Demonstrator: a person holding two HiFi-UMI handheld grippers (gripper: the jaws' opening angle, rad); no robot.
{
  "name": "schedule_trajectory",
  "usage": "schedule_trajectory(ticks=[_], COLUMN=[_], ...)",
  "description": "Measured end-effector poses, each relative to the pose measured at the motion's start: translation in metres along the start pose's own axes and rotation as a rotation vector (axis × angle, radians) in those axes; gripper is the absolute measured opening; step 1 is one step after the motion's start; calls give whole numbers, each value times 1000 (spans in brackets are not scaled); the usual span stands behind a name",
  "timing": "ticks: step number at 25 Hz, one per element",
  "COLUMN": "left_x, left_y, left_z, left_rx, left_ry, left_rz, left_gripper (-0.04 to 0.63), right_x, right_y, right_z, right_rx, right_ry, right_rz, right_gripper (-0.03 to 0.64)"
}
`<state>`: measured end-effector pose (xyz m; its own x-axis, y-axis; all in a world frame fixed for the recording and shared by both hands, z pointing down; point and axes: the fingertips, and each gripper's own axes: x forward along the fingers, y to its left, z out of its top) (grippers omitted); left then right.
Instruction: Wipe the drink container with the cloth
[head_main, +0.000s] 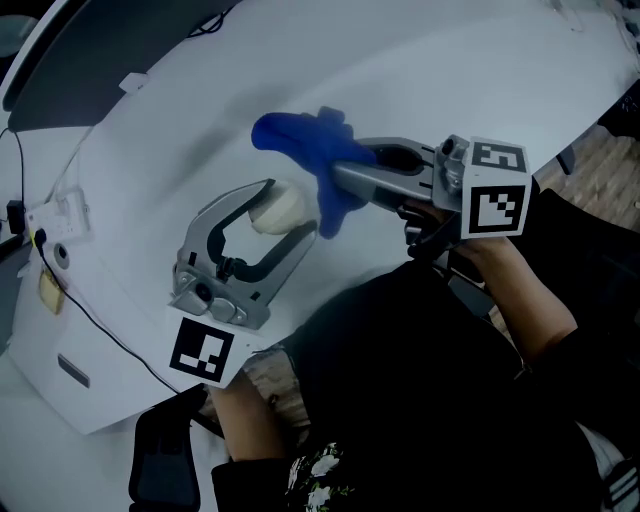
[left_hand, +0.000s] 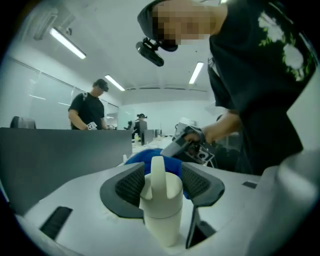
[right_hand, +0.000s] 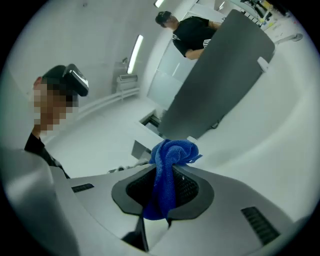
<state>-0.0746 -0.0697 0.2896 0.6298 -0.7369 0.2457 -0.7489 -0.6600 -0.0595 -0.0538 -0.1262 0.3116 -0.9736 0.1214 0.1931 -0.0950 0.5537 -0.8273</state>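
A cream drink container (left_hand: 161, 215) stands between the fingers (left_hand: 131, 184) of the left gripper (head_main: 290, 208), whose ribbed pads sit against its two sides in what looks like a steadying grip. The right gripper (right_hand: 162, 195) has its fingers (right_hand: 192, 192) pressed together on a blue cloth (head_main: 305, 140). A bunched knot of the cloth bulges past the fingertips and a tail hangs below them.

Seen along the left fingers, the cloth sits just beyond the container, on the far side from the gripper body. From the head view its tail hangs close beside the tip of one left finger, above the white counter (head_main: 430, 80). Whether the fabric touches the container cannot be made out.

Both tools appear ready, one holding the container and the other the cloth, but no view shows cloth laid on the container's wall. The wiping itself therefore looks largely still to do: sides, cap and loop.

The container is upright, its long axis vertical and crosswise to the near-level left fingers. Its capped end points up, and a strap-like loop rises over the cap.
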Motion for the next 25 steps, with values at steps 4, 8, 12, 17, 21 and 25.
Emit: schedule_trajectory(ticks=[4, 8, 12, 17, 21, 25], left_x=[10, 10, 5, 2, 3, -6], left_y=[1, -5, -2, -3, 1, 9], left_z=[8, 11, 9, 7, 9, 16], left_rx=[-17, -15, -27, -60, -70, -99], left_ry=[2, -28, -60, -78, -70, -54], left_rz=[-101, -102, -85, -76, -51, 99], left_gripper=[224, 224, 224, 224, 225, 299], right_x=[7, 13, 24, 31, 31, 29], right_y=[9, -16, -61, -92, -91, -92], right_z=[4, -38, -88, -124, -123, -123], right_rx=[-31, 20, -77, -160, -145, -133], right_ry=[16, 102, 300, 501, 505, 488], right_rz=[58, 5, -159, -267, -251, -249], right_gripper=[57, 57, 56, 57, 58, 61])
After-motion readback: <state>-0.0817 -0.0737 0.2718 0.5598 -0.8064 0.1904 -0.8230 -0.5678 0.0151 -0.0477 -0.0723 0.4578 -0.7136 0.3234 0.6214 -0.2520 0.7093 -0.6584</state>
